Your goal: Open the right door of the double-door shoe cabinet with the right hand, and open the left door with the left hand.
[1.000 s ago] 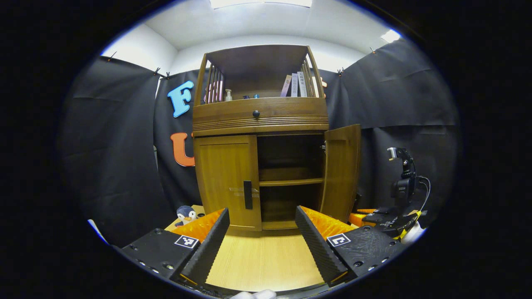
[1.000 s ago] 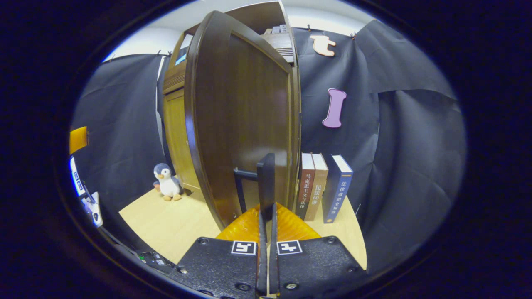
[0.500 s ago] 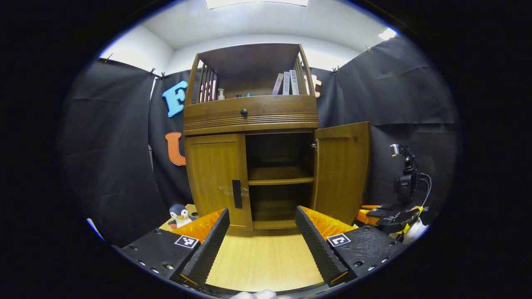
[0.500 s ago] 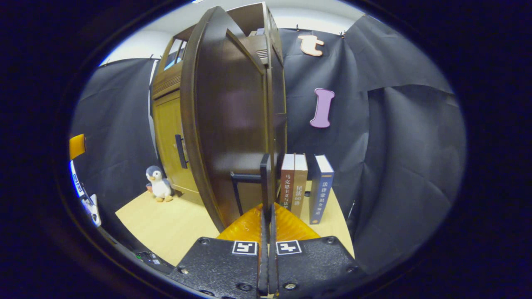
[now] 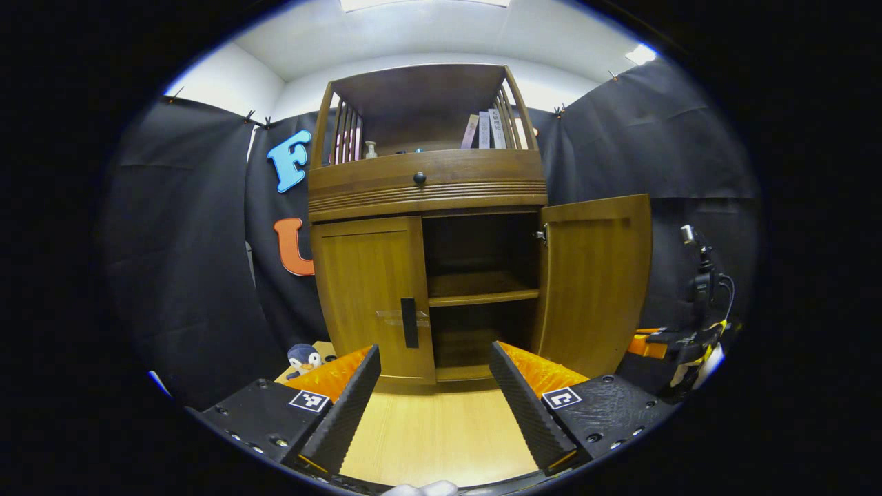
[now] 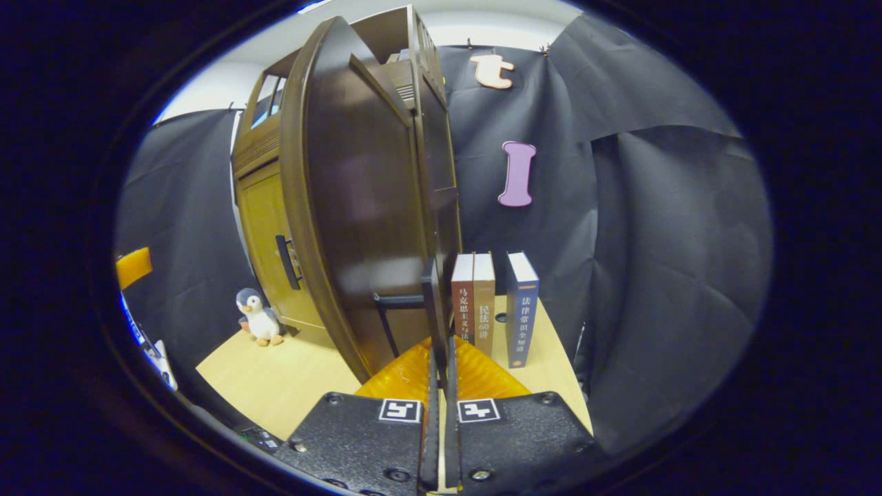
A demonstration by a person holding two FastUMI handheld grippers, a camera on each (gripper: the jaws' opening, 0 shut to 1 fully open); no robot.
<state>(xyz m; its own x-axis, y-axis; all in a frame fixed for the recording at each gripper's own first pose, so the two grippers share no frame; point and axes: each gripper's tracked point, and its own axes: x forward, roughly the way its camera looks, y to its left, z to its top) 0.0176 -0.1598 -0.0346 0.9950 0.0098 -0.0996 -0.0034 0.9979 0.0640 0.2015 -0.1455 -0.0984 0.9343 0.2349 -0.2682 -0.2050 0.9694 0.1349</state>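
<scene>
Left gripper view faces shoe cabinet (image 5: pixel 427 227) front from low, set back. Right gripper view sits close against right door (image 6: pixel 358 227), looking along it. Both share penguin toy (image 5: pixel 303 358)

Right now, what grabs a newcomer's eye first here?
The wooden shoe cabinet at centre, its right door swung wide and its left door shut. The right claw is clamped on the right door's handle, while the left claw gapes open before the left door. A toy penguin sits at lower left.
</scene>
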